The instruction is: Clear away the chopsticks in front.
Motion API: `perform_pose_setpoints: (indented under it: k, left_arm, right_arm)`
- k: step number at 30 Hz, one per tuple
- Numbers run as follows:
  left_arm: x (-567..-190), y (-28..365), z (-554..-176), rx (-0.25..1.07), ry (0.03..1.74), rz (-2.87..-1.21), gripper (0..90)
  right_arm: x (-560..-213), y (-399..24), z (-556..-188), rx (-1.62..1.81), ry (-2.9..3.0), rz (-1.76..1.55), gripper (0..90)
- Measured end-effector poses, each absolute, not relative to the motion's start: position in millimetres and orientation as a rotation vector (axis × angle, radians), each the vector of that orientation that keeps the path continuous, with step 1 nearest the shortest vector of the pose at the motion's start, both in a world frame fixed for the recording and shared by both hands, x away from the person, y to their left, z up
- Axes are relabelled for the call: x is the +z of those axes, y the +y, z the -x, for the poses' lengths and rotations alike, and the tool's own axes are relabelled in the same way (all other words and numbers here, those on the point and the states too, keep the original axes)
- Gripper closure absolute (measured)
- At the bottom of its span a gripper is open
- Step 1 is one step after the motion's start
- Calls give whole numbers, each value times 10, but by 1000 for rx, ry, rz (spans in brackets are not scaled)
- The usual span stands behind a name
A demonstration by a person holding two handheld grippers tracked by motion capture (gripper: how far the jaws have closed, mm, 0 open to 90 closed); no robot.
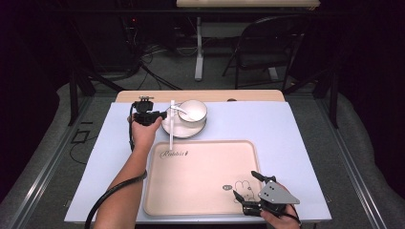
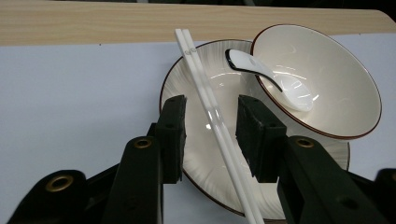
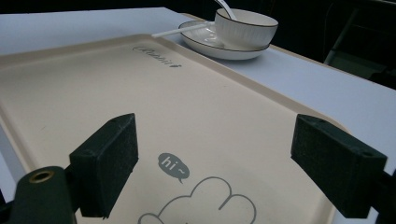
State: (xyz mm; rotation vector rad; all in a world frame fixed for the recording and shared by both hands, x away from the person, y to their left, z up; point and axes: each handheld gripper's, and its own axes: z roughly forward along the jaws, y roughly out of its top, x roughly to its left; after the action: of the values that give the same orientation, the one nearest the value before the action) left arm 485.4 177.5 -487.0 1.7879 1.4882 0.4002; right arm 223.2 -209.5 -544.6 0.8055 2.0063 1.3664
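**Straddling the chopsticks on the plate**

Left hand-held gripper point(image 2: 210, 135) sits over the near side of the plate point(image 2: 196, 79), jaws partly open. The pair of white chopsticks point(image 2: 205, 95) runs between the pads; a gap shows on each side, so nothing is clamped. Chopsticks lie across the plate, far ends past its rim, near ends toward the tray point(image 1: 200, 191). Bowl point(image 2: 336, 88) stands on the plate beside them, with the white spoon point(image 2: 271, 77) resting inside. Plate sits on the pale blue desk point(image 1: 286, 124), just beyond the tray. Right hand-held gripper point(image 1: 243, 183) rests at the tray's near right corner, jaws wide, nothing between them.
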Motion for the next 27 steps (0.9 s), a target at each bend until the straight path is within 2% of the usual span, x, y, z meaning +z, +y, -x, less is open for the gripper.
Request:
perform_pose_setpoints:
  k: [11, 27]
  left_arm:
    - [-4987, 1672, -4936, 391, 1539, -1803, 701]
    - [-5153, 1568, -5017, 368, 1569, -1823, 745]
  right_arm:
    - [-5442, -2100, -2233, 1368, 2008, -800, 142]
    - [-5438, -2103, -2230, 1374, 2008, -798, 142]
